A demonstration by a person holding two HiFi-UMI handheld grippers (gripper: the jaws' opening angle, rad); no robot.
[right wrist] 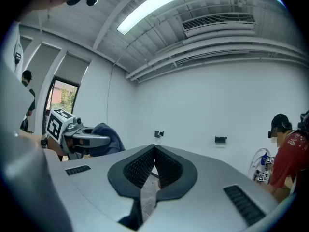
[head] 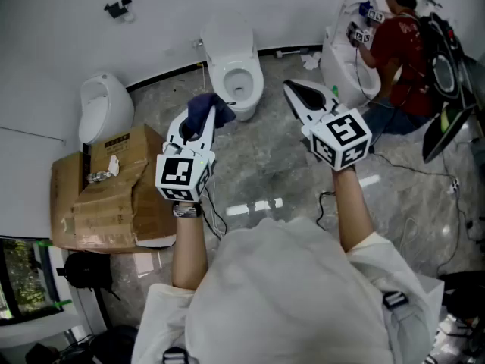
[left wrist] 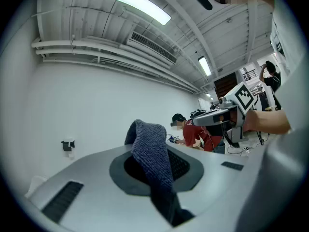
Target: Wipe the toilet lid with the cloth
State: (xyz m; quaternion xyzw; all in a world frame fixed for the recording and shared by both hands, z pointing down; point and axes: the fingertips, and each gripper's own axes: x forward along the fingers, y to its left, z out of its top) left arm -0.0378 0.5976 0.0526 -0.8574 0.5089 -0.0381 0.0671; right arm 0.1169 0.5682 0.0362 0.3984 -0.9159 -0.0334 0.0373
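Three white ceramic fixtures [head: 235, 59] [head: 104, 111] [head: 341, 55], two grippers [head: 198, 123] [head: 292, 89], one cloth [head: 211, 109], one cardboard box [head: 106, 196] (plus one other person [head: 398, 40]).

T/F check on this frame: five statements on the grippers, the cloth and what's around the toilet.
1. The left gripper holds a dark blue cloth. True.
2. The right gripper has its jaws wide apart. False: they are together, with nothing between them.
3. The cardboard box sits right of the toilet in the head view. False: it sits on the left.
4. A person in a red shirt is at a second toilet on the right. True.
5. The cloth rests on the toilet. False: it is held up in the air, apart from the toilet.
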